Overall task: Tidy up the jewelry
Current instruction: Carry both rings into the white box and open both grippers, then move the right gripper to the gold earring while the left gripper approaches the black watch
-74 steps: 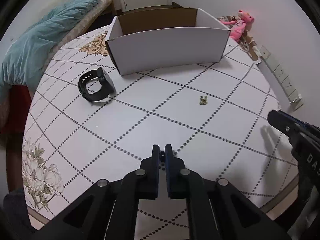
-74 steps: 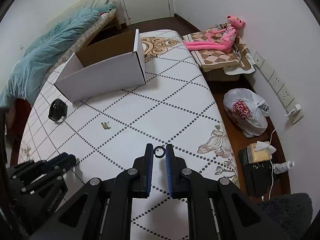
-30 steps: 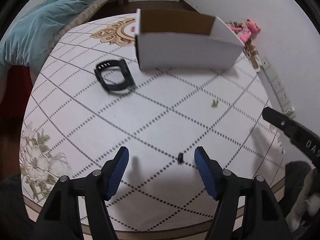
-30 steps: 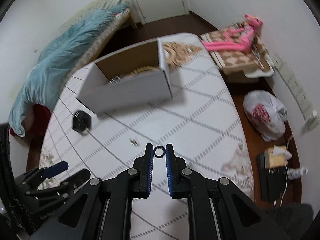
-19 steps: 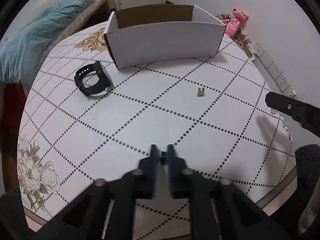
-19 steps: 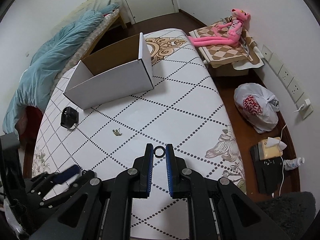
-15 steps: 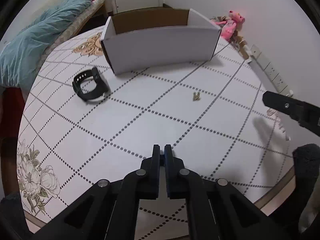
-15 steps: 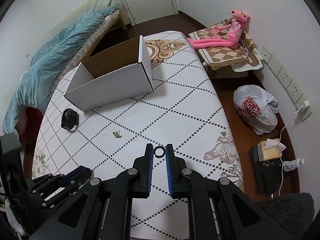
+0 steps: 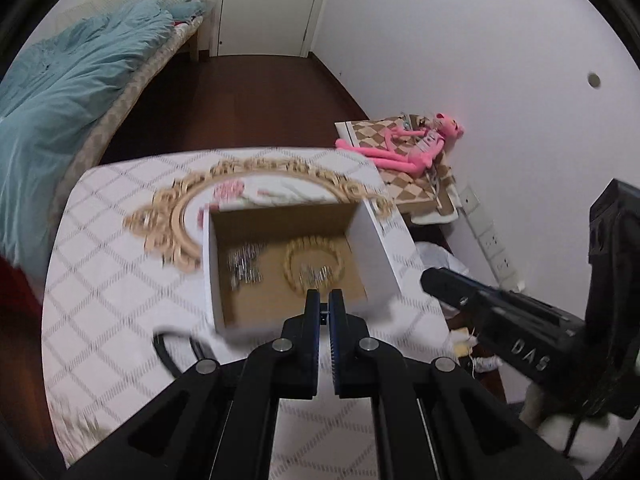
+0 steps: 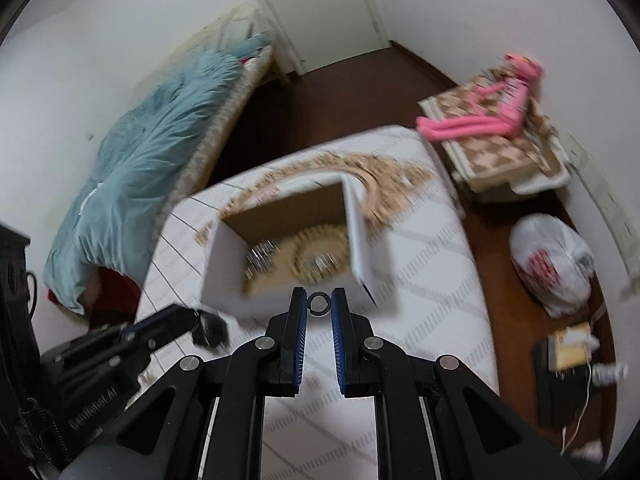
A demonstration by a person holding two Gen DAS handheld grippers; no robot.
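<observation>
A white quilted surface (image 9: 120, 280) carries an open white cardboard box (image 9: 380, 248) holding blurred gold and silver jewelry (image 9: 314, 266). The right claw (image 10: 319, 304) grips a small black ring (image 10: 319, 303) near the box; the left claw (image 9: 324, 312), nearly closed, pinches a tiny dark item (image 9: 324, 312).

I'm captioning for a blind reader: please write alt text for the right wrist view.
The right gripper holds a small dark ring just short of an open white box on a patterned table. Blurred gold and silver jewelry lies inside the box.
</observation>
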